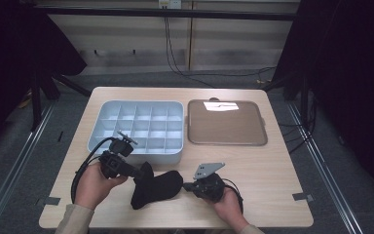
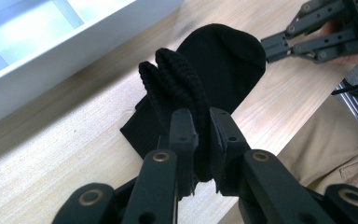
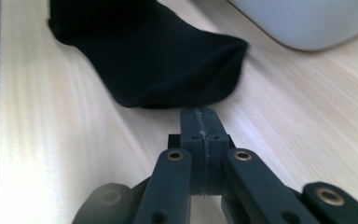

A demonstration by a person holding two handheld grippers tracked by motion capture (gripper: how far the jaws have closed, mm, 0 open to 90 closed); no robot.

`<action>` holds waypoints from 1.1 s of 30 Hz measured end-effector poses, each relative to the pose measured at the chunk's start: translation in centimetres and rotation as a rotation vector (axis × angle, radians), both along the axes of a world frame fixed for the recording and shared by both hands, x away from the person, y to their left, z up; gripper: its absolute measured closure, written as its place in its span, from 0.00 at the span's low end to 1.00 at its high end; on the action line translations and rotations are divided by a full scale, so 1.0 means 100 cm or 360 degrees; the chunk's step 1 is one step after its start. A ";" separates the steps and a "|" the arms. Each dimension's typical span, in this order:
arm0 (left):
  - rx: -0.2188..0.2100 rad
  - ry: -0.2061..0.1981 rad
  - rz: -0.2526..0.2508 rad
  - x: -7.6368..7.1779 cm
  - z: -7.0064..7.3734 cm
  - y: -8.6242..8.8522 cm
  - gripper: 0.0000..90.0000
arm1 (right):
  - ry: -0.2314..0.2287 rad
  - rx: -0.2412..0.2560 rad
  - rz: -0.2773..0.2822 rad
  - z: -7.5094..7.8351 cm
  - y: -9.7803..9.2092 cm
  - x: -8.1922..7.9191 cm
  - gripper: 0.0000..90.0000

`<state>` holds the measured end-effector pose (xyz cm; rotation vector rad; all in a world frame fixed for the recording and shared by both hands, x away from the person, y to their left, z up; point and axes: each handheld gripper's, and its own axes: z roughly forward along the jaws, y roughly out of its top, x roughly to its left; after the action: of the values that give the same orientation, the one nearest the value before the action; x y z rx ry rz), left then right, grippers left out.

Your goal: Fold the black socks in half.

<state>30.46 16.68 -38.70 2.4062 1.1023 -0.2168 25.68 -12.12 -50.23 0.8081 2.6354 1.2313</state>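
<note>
On the pale wooden surface [image 1: 272, 165], just before the grey divided tray [image 1: 95, 131], lies a black sock [image 1: 158, 189]; soft, light and limp, best gripped at its ribbed cuff, which the left gripper [image 2: 204, 140] pinches; the right gripper [image 3: 201, 122] has its fingers pressed together, empty, near the toe.

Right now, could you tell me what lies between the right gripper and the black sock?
Only bare wooden table: the right gripper view shows the right gripper, jaws shut, just short of the black sock.
</note>
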 end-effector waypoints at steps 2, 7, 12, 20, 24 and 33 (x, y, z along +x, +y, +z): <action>-0.0001 0.0007 0.0004 0.000 0.000 0.000 0.90 | 0.0013 0.0009 -0.0040 -0.001 -0.004 0.005 1.00; -0.0012 0.0011 0.0001 0.000 0.000 0.002 0.90 | 0.0013 -0.0015 -0.0083 -0.004 -0.002 0.013 1.00; -0.0013 0.0008 -0.0001 0.001 0.000 0.001 0.90 | 0.0003 -0.0009 -0.0088 -0.005 0.003 0.016 1.00; -0.0005 0.0004 -0.0010 0.000 0.001 -0.004 0.89 | -0.0015 0.0000 -0.0043 -0.005 0.010 0.013 1.00; -0.0001 0.0005 -0.0013 0.000 0.002 -0.008 0.89 | -0.0016 -0.0001 -0.0025 -0.005 0.012 0.010 1.00; 0.0007 0.0014 -0.0022 -0.001 -0.003 -0.013 0.89 | -0.0019 0.0010 0.0012 -0.005 0.017 0.007 1.00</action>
<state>30.41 15.35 -38.97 2.4197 1.0911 -0.2303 26.36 -10.42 -50.76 0.7903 2.6290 1.2427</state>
